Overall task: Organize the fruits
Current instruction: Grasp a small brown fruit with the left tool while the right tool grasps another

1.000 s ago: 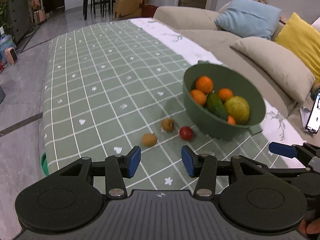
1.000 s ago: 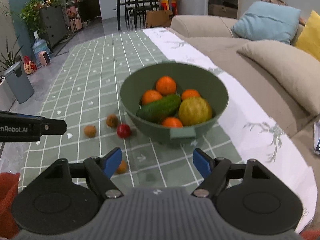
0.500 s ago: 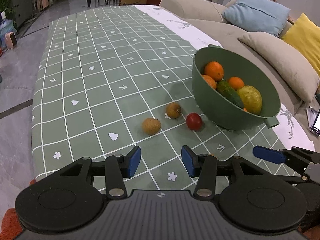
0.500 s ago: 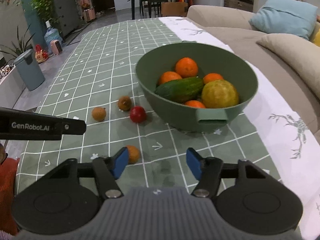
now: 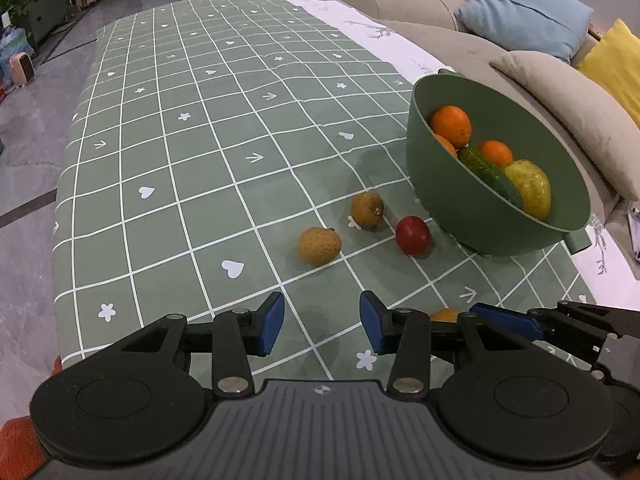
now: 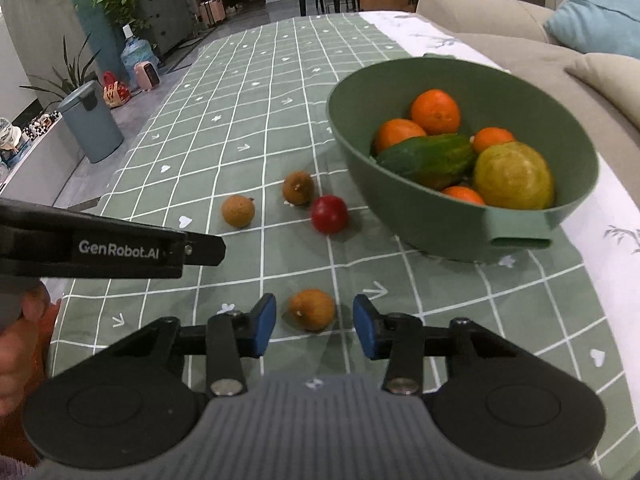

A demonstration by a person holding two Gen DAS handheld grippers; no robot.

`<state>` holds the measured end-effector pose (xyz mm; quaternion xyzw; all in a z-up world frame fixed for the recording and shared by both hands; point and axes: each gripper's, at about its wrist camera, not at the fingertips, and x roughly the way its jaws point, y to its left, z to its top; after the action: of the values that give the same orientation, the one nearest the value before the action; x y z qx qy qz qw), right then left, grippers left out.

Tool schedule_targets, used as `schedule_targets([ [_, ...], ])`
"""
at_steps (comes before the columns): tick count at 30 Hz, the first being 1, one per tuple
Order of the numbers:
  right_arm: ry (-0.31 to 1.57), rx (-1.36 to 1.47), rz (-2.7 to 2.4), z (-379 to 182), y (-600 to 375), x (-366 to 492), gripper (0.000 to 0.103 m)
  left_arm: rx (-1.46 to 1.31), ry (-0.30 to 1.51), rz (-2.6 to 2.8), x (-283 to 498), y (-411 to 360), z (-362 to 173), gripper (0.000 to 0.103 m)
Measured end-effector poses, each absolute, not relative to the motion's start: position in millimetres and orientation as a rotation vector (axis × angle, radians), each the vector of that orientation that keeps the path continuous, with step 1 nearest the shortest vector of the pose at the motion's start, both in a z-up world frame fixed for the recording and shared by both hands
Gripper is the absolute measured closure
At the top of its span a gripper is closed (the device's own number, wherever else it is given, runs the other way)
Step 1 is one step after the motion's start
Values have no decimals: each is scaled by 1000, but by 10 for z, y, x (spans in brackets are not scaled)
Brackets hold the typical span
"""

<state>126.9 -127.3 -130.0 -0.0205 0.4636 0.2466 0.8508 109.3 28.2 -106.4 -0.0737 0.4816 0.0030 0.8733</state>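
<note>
Fruits fill the green bowl (image 6: pixel 460 216) at the far right of the desk (image 6: pixel 248 92). Both claws gape: the left claw (image 5: pixel 322 322) hovers near, the right claw (image 6: pixel 314 324) flanks a brown longan (image 6: pixel 312 309), pads not touching it.

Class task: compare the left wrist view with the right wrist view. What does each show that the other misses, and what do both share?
Only the left wrist view shows the yellow cushion. Only the right wrist view shows the grey bin, the water bottle and the whole brown fruit between the open right gripper fingers. Both show the green bowl, red fruit and the open left gripper.
</note>
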Motion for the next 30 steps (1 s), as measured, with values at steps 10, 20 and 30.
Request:
schedule_targets([
  [10, 975, -41, 495, -1332, -1289, 1360, 81, -136, 1005, 2, 1241, 296, -1119, 52],
  [20, 959, -16, 394, -1329, -1537, 1501, 81, -110, 1000, 12, 1493, 253, -1177, 51],
  [30, 960, -11, 396, -1360, -1559, 1522, 81, -86, 1007, 9, 1568, 199, -1262, 63],
])
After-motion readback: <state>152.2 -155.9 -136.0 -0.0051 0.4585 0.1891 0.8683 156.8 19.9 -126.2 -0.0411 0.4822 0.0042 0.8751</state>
